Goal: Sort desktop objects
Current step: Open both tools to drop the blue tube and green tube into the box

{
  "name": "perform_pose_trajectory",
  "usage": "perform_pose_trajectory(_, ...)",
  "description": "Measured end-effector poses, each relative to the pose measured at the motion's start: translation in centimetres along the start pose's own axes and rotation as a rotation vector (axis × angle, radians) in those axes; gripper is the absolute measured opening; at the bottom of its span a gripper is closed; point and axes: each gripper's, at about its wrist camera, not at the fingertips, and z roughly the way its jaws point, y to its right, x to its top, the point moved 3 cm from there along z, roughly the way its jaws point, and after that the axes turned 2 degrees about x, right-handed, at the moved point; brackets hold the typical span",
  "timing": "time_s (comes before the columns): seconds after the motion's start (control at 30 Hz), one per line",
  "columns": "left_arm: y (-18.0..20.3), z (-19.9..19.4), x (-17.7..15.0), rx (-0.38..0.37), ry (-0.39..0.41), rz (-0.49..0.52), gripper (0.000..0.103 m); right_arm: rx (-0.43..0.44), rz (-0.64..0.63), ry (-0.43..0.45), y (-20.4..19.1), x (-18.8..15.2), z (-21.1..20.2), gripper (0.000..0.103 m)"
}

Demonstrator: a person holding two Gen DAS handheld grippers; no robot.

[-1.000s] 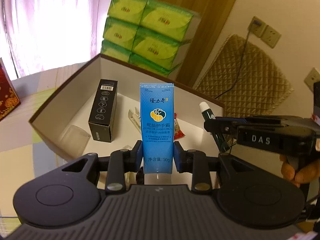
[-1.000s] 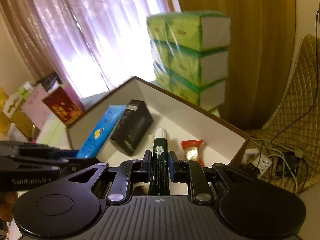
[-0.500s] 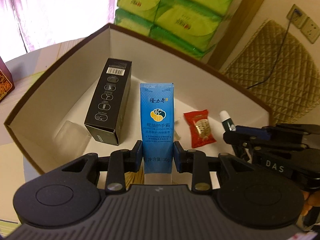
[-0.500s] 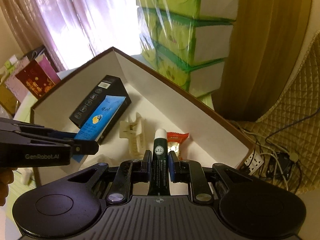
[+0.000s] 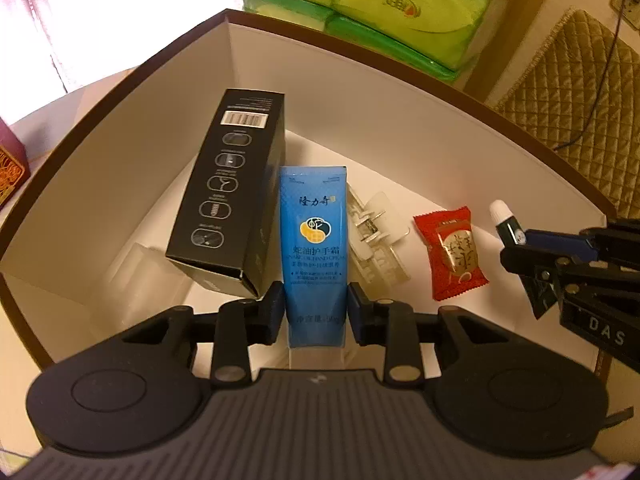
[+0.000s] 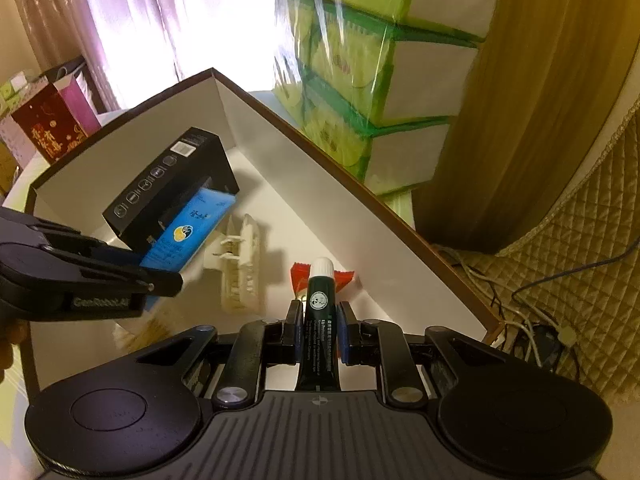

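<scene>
Glossy flat blue tube (image 5: 314, 248) pinched by left hand-held gripper (image 5: 314, 308) (right hand-held gripper (image 6: 319, 332) pinches slim green tube (image 6: 319, 320)).

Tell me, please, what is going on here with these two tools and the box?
A person is sorting desk items into a white box. The left tool grips a blue hand cream tube; the right tool grips a dark green tube. Both hang over the box, which already holds a black carton, clear clip and red sachet.

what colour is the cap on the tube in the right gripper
White, on a dark green tube; the cap shows best in the right wrist view.
</scene>
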Motion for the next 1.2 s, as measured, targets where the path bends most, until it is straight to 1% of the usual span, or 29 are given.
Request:
perform_pose_trajectory(0.07,0.2,-0.3,0.0,-0.002,0.012,0.013,0.031,-0.004,-0.006,-0.003,0.0,0.0,0.1,0.014)
perform_pose_trajectory(0.13,0.2,-0.8,0.1,0.001,0.028,0.023,0.044,-0.008,-0.009,-0.006,0.0,0.0,0.1,0.014)
perform_pose_trajectory(0.17,0.2,-1.0,0.1,0.006,0.035,0.028,0.047,-0.011,-0.011,-0.007,0.0,0.0,0.1,0.014)
perform_pose_trajectory(0.2,0.2,-1.2,0.2,0.009,0.043,0.034,0.049,-0.013,-0.014,-0.007,0.0,0.0,0.1,0.014)
perform_pose_trajectory(0.3,0.1,-1.8,0.1,0.003,0.048,0.044,0.049,-0.018,-0.024,-0.011,-0.1,-0.1,0.1,0.014)
perform_pose_trajectory(0.43,0.0,-2.3,0.0,-0.003,0.054,0.049,0.05,-0.044,-0.057,-0.009,-0.4,-0.2,0.0,0.014)
perform_pose_trajectory(0.53,-0.1,-2.7,-0.2,-0.013,0.055,0.053,0.056,-0.043,-0.071,-0.006,-0.7,-0.3,-0.3,0.015)
perform_pose_trajectory(0.57,-0.2,-2.9,-0.2,-0.014,0.057,0.056,0.058,-0.039,-0.075,-0.007,-0.8,-0.4,-0.5,0.019)
perform_pose_trajectory(0.6,-0.2,-3.1,-0.3,-0.011,0.061,0.061,0.064,-0.038,-0.08,-0.003,-0.9,-0.5,-0.7,0.031)
perform_pose_trajectory(0.63,-0.2,-3.4,-0.4,-0.004,0.067,0.068,0.068,-0.041,-0.085,0.007,-1.0,-0.6,-1.0,0.04)
perform_pose_trajectory(0.67,-0.3,-3.7,-0.4,0.004,0.076,0.075,0.069,-0.045,-0.092,0.019,-1.2,-0.8,-1.4,0.056)
perform_pose_trajectory(0.7,-0.3,-3.9,-0.5,0.01,0.085,0.082,0.07,-0.049,-0.1,0.032,-1.4,-0.9,-1.7,0.066)
perform_pose_trajectory(0.73,-0.3,-4.2,-0.5,0.013,0.091,0.088,0.072,-0.05,-0.108,0.041,-1.7,-1.0,-2.0,0.068)
perform_pose_trajectory(0.8,-0.5,-4.8,-0.7,0.008,0.1,0.091,0.075,-0.054,-0.109,0.052,-2.0,-1.3,-2.6,0.083)
perform_pose_trajectory(0.87,-0.6,-5.5,-0.8,0.004,0.11,0.092,0.076,-0.058,-0.111,0.063,-2.4,-1.7,-3.0,0.089)
perform_pose_trajectory(0.93,-0.7,-6.1,-0.9,0.007,0.121,0.095,0.084,-0.049,-0.121,0.069,-2.8,-2.1,-3.4,0.091)
perform_pose_trajectory(1.0,-0.7,-6.7,-1.1,0.008,0.134,0.105,0.085,-0.049,-0.129,0.075,-3.2,-2.4,-3.7,0.097)
perform_pose_trajectory(1.1,-0.7,-7.7,-1.6,0.001,0.151,0.11,0.087,-0.049,-0.136,0.083,-3.7,-2.8,-4.4,0.101)
perform_pose_trajectory(1.2,-0.9,-8.8,-2.0,-0.011,0.168,0.104,0.089,-0.037,-0.125,0.097,-4.1,-3.3,-5.3,0.101)
